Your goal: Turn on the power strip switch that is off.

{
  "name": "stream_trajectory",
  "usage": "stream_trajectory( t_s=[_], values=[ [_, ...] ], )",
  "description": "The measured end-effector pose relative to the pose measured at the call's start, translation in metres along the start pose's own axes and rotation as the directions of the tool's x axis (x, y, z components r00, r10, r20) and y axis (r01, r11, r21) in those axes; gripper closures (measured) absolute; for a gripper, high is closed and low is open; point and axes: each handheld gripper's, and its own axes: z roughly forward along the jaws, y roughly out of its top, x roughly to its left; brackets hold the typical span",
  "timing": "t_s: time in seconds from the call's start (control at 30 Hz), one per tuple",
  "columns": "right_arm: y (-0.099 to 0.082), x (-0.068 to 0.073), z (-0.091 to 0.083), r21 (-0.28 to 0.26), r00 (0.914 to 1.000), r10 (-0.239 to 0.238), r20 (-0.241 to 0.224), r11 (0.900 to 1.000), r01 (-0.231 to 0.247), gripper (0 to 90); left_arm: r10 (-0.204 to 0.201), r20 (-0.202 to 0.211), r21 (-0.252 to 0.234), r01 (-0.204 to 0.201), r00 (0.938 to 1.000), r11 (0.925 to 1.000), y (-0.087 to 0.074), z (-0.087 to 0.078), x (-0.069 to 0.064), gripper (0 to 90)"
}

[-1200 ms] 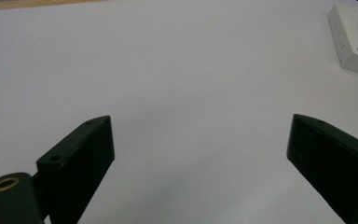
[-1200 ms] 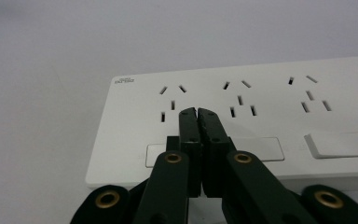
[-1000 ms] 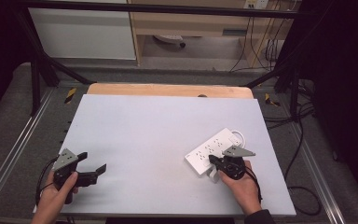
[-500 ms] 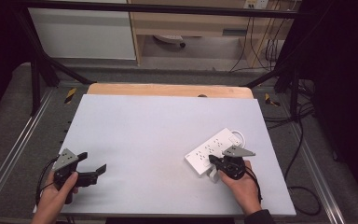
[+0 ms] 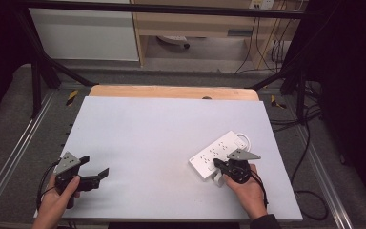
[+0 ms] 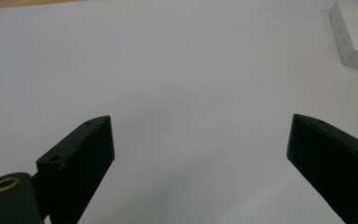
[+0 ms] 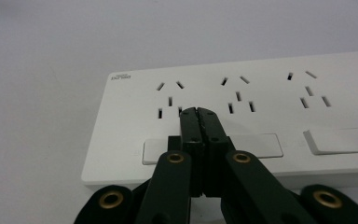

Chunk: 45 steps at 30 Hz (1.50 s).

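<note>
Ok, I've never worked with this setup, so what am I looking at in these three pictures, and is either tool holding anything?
There is no robot here: a person holds a hand tool with two black jaws in each hand. The high view looks down from above the person's side of the table, a pale grey surface. The left gripper sits near the table's front left corner; the right gripper is at the front right, over a white power strip. The other two pictures come from cameras riding on the tools. In the left gripper view the jaws stand wide apart over bare table with nothing between them, and one end of the power strip shows at the far right. In the right gripper view the jaws are pressed together, empty, their tips over the strip's top face, near its sockets and switches. Whether the tips touch it, I cannot tell.
</note>
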Motion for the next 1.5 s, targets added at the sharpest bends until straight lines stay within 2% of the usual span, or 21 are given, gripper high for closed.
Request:
stream_trajectory(
  t_s=[0.63, 1.3, 1.5],
  values=[
    [-0.0001, -0.0003, -0.0003, -0.001, 1.0000, 0.003, -0.003, 1.0000, -0.003, 90.0, 0.000, 0.001, -0.001, 0.000, 1.0000, 1.0000, 0.0000, -0.0001, 0.0002, 7.5],
    [0.0009, 0.0003, 0.0003, -0.001, 0.9997, -0.021, -0.008, 0.9998, 0.021, 89.9, 0.000, 0.000, -0.001, 0.000, 1.0000, 1.0000, 0.0001, 0.0001, 0.0000, 7.5],
    [0.0032, 0.0021, -0.0018, -0.025, 0.9995, -0.029, -0.010, 0.9993, 0.028, 89.8, 0.000, 0.000, 0.000, 0.000, 1.0000, 1.0000, -0.0001, 0.0002, -0.0003, 7.5]
  ],
)
